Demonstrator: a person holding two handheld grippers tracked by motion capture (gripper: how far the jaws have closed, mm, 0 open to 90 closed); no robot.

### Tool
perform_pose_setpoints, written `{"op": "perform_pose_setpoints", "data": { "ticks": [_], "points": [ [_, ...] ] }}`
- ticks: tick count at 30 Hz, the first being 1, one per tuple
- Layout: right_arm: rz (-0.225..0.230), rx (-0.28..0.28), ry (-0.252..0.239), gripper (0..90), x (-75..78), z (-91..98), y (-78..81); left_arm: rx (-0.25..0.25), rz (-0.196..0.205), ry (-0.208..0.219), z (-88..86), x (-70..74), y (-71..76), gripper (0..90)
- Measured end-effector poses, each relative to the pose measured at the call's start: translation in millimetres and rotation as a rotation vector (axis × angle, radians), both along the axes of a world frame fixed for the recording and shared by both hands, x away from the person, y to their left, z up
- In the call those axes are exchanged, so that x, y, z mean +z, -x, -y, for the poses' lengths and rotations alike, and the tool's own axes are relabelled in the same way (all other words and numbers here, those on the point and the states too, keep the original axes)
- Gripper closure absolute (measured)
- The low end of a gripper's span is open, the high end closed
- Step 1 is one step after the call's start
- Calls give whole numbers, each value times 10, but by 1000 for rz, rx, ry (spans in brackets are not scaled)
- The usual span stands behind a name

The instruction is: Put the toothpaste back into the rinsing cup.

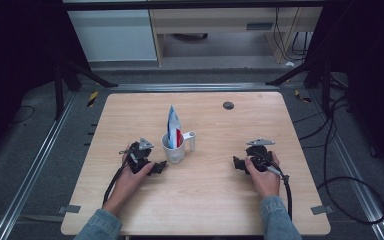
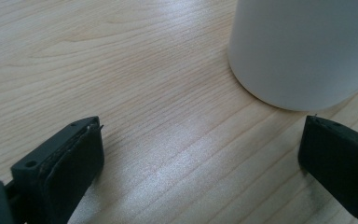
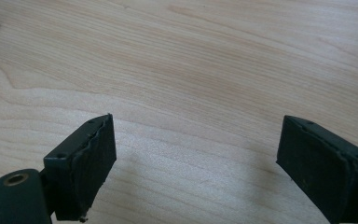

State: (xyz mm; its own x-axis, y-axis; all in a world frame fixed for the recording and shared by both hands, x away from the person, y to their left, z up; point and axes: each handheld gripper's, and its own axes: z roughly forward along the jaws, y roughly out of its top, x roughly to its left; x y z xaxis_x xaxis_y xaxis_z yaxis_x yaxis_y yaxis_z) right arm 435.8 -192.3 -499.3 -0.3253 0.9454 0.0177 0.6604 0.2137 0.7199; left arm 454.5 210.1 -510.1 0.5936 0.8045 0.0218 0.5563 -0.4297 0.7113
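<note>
The white mug (image 1: 174,148) stands mid-table, a tube (image 1: 173,126) upright inside it, just at two o'clock of the left gripper (image 1: 158,167), whose jaws gape. The right gripper (image 1: 236,164) gapes too. The mug looks rigid, smooth, slippery, top-heavy; gripping its wall low seems safest

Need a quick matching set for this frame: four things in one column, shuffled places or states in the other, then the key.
1. white mug
2. toothpaste tube
3. left gripper
4. right gripper

A. stands upright inside another thing
B. open, just beside the mug's base
C. near the table's middle, handle pointing right
D. open over bare wood, apart from the mug

Pairs: 1-C, 2-A, 3-B, 4-D
</note>
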Motion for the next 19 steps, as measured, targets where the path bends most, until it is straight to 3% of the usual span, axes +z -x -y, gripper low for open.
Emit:
{"op": "perform_pose_setpoints", "data": {
  "ticks": [4,7,10,13,15,19],
  "points": [
    [-20,-10,-4,110,-61,-23,-19,0,0,0,0,0,0,0],
    [5,-19,19,89,-108,-36,-15,0,0,0,0,0,0,0],
    [30,-35,13,55,-144,-29,-9,0,0,0,0,0,0,0],
    [27,-47,13,48,-145,-26,-3,0,0,0,0,0,0,0],
    [24,-100,12,38,-145,-62,-17,1,-1,-1,2,0,1,0],
    [23,-119,12,32,-146,-76,-8,1,0,-2,7,0,3,0]
  ]
}}
